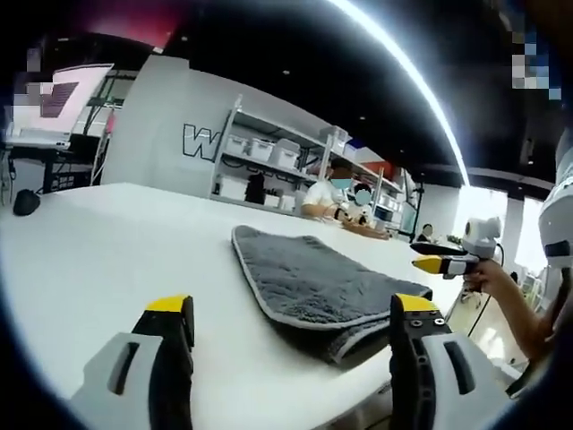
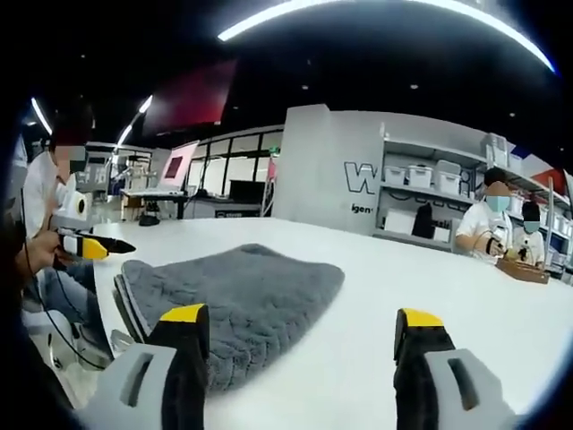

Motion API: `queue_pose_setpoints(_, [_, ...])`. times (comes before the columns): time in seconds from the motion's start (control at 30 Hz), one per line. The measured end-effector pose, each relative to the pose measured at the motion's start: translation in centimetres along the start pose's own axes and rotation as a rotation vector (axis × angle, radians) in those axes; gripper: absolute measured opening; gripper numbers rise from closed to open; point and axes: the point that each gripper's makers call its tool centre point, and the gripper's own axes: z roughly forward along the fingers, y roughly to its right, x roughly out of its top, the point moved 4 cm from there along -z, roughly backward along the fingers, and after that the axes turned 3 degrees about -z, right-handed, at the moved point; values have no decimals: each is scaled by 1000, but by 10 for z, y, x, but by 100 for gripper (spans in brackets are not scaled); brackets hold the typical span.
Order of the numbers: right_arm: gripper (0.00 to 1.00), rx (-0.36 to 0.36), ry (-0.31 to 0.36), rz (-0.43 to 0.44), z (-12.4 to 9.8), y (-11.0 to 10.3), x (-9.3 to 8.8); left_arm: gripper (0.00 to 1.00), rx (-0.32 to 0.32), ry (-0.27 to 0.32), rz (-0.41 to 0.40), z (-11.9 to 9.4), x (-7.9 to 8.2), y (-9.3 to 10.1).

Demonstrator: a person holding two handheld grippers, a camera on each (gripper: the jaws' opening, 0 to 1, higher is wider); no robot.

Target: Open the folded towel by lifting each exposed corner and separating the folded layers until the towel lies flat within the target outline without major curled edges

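Lying folded on white bench [image 1: 107,260], grey towel [image 1: 304,282] ahead of left gripper [image 1: 291,327] and right gripper [image 2: 300,336]; fingers [image 1: 175,318] of both released, apart, grasping nothing.

Both views low over table [image 1: 107,242], opposite sides, sharing towel [image 1: 304,282]
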Motion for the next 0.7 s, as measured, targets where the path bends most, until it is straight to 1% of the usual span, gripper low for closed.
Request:
queue_pose_setpoints(0.17, [82,24,-6,-11,4,-5,0,86,-23,-24,-49,3,-8,7])
queue_pose_setpoints(0.27, [82,37,-2,-23,4,-7,1,83,-49,-3,-96,6,-8,12])
queue_pose_setpoints(0.33, [81,43,9,-34,4,-8,3,82,-58,-15,-130,7,-11,14])
queue_pose_setpoints(0.43, [79,48,8,-31,4,-9,4,80,-66,-37,-161,8,-15,17])
queue_pose_setpoints(0.5, [78,48,13,-30,4,-9,4,73,-69,-49,-183,8,-17,20])
queue_pose_setpoints(0.57, [78,47,15,-28,4,-9,5,66,-92,-66,-217,8,-20,26])
queue_pose_setpoints(0.6, [78,49,16,-25,4,-9,5,62,-100,-75,-254,8,-22,28])
queue_pose_setpoints(0.63, [77,53,16,-23,4,-10,4,59,-100,-73,-267,8,-22,29])
queue_pose_setpoints(0.67, [77,56,15,-22,4,-11,4,55,-116,-86,-291,9,-24,30])
queue_pose_setpoints(0.7, [76,58,15,-22,4,-11,3,51,-118,-86,-289,9,-24,30])
